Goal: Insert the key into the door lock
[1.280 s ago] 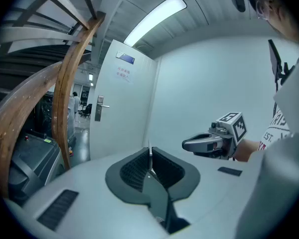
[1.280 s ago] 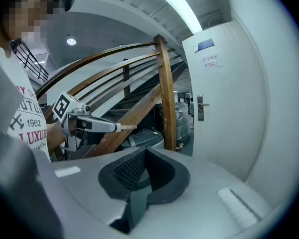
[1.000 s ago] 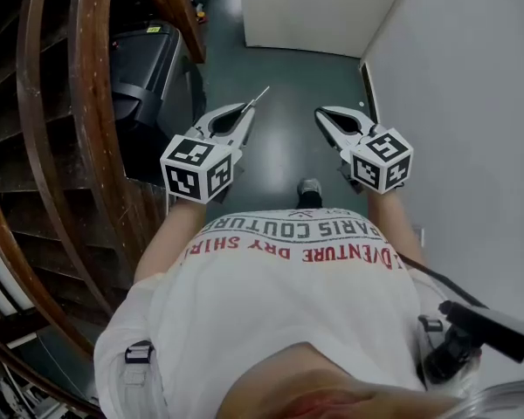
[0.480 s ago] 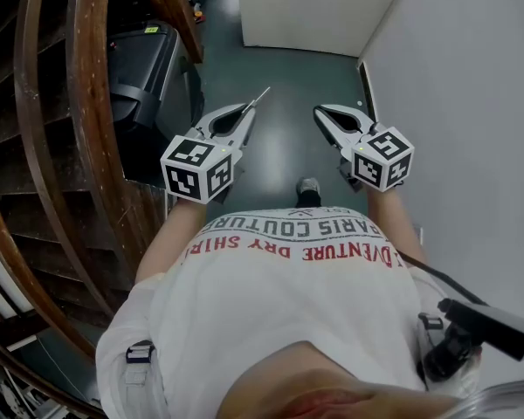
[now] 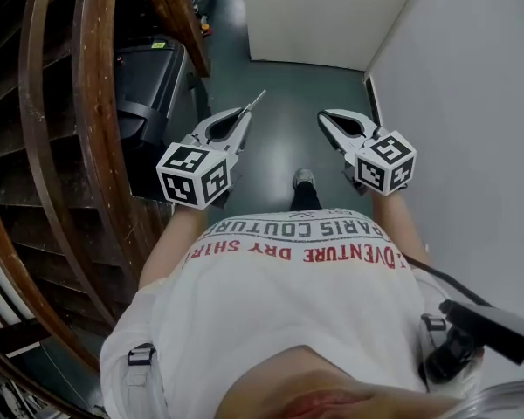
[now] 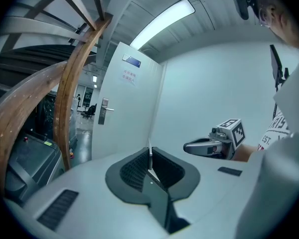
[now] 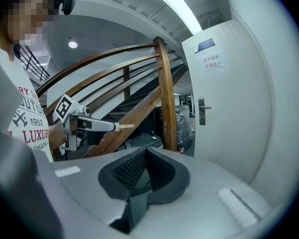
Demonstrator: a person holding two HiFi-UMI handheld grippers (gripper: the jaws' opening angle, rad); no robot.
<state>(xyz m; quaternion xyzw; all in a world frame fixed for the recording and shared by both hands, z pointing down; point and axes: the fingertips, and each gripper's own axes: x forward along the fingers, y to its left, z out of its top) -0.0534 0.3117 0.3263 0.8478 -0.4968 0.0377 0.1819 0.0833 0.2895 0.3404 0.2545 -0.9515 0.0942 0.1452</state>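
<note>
My left gripper is shut on a thin silver key, whose blade sticks out past the fingertips toward the far end of the corridor. In the left gripper view the key stands edge-on between the dark pads. The white door is ahead, still well away, with its metal handle and lock plate on the left edge. My right gripper is shut with nothing in it, level with the left one. From the right gripper view I see the left gripper, the key and the door handle.
A curved wooden stair rail and steps run along the left. A black machine stands by the stairs. A white wall closes the right side. The dark green floor leads to the door. The person's shoe is below the grippers.
Both grippers have moved forward along the corridor toward the door, and the person's foot has stepped forward. Both grips are unchanged.
</note>
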